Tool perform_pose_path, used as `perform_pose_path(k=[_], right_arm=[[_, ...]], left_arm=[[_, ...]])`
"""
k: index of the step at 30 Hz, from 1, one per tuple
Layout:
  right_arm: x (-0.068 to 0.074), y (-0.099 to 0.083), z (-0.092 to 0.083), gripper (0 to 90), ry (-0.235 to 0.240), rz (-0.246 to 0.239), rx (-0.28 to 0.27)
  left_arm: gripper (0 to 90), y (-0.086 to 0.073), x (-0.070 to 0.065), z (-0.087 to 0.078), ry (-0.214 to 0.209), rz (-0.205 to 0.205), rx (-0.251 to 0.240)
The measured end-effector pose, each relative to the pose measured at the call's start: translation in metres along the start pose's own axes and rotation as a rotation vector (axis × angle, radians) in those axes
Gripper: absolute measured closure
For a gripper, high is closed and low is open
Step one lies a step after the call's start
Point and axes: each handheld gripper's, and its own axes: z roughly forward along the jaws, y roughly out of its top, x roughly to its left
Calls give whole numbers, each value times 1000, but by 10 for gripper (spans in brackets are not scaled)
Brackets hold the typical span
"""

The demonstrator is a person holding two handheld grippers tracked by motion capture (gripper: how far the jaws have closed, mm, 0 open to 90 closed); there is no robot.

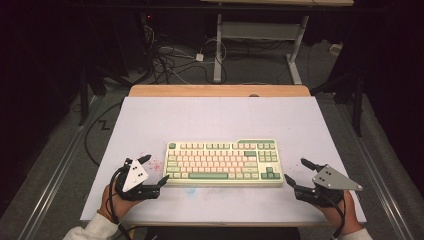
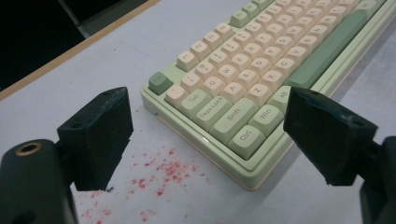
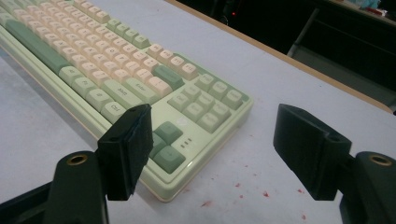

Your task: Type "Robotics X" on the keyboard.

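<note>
Green-and-cream plastic keyboard (image 1: pixel 223 162), flat on white table sheet (image 1: pixel 215 117), flanked by your two open black grippers.

High view: your left gripper (image 1: pixel 155 169) sits off the keyboard's left end and your right gripper (image 1: pixel 295 170) off its right end; both hands lie low near the table's front edge, jaws spread and empty, pointing inward. Left gripper view: the keyboard's near-left corner (image 2: pixel 254 179) lies between your jaws without contact, red speckles (image 2: pixel 163 170) on the sheet just beside it. Right gripper view: the arrow-key corner (image 3: pixel 170 161) sits between your jaws, one jaw overlapping it. Risk, as judged: closing unevenly would skew or slide the board, and a jaw set too high would press keycaps instead of the case.
</note>
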Motion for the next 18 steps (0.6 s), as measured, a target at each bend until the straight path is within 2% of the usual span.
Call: perform_pose_path(k=[9, 12, 18], right_arm=[[2, 6, 6, 291, 11, -18, -1], [4, 7, 9, 366, 26, -36, 4], [6, 13, 16, 627, 71, -43, 24]], left_arm=[[151, 0, 0, -1, -1, 0, 7], [151, -1, 1, -1, -2, 1, 9], [151, 0, 2, 0, -8, -3, 11]])
